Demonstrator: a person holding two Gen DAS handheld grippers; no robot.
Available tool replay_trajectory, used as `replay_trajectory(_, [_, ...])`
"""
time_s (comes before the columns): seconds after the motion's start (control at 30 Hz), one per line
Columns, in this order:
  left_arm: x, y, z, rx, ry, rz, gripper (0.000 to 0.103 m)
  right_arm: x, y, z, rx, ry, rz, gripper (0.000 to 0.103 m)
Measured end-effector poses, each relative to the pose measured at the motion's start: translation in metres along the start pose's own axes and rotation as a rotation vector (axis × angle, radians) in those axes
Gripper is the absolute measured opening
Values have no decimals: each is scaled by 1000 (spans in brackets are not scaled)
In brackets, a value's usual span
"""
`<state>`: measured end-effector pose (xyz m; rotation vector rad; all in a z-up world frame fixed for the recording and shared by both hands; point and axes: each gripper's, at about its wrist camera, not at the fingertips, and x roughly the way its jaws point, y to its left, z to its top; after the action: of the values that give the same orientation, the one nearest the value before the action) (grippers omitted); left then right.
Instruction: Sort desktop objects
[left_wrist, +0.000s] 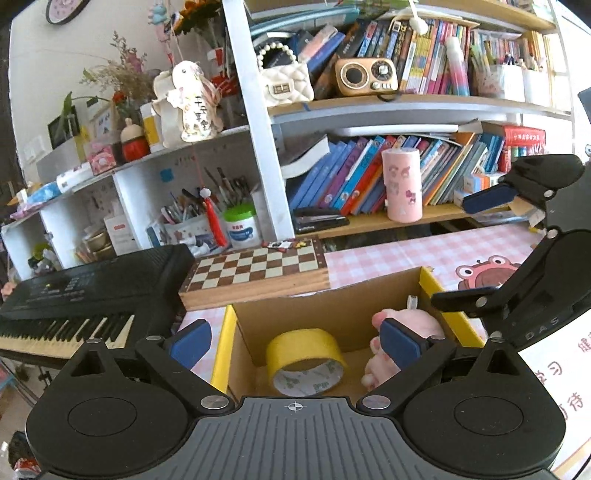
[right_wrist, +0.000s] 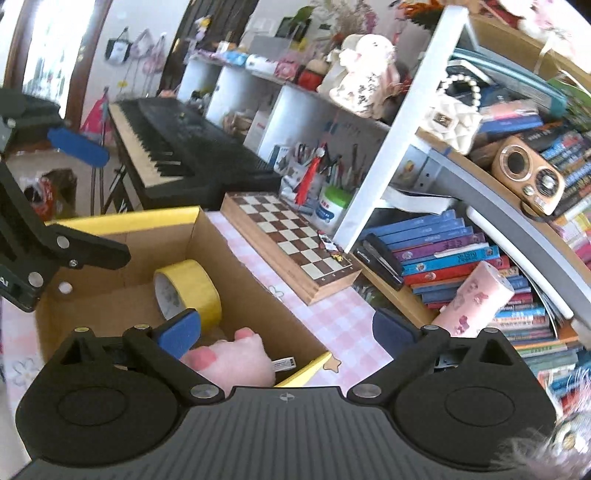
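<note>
An open cardboard box (left_wrist: 325, 306) with yellow flap edges stands on the pink checked tablecloth. Inside lie a yellow tape roll (left_wrist: 306, 356) and a pink plush toy (left_wrist: 402, 332). My left gripper (left_wrist: 295, 345) is open and empty, hovering over the box with its fingers either side of the tape roll. In the right wrist view the box (right_wrist: 207, 236), tape roll (right_wrist: 190, 291) and plush toy (right_wrist: 232, 360) show too. My right gripper (right_wrist: 284, 330) is open and empty above the box's near right corner; it also shows in the left wrist view (left_wrist: 476, 247).
A wooden chessboard box (left_wrist: 258, 271) lies behind the cardboard box. A black keyboard (left_wrist: 88, 295) stands to the left. Shelves of books, a pink canister (left_wrist: 402, 184), a wooden radio (left_wrist: 365, 75) and a white jar (left_wrist: 242, 225) line the back.
</note>
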<state>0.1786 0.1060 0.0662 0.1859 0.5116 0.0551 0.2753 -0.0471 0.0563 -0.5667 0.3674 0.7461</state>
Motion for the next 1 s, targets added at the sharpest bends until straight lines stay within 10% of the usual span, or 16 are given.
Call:
replay_trajectory(0.57, [-68, 22, -24, -149, -51, 11, 100, -93, 39, -20, 199, -94, -230, 100])
replay_trajectory(1.0, [-106, 30, -63, -197, -2, 38, 100, -134, 76, -57, 461, 34, -382, 100])
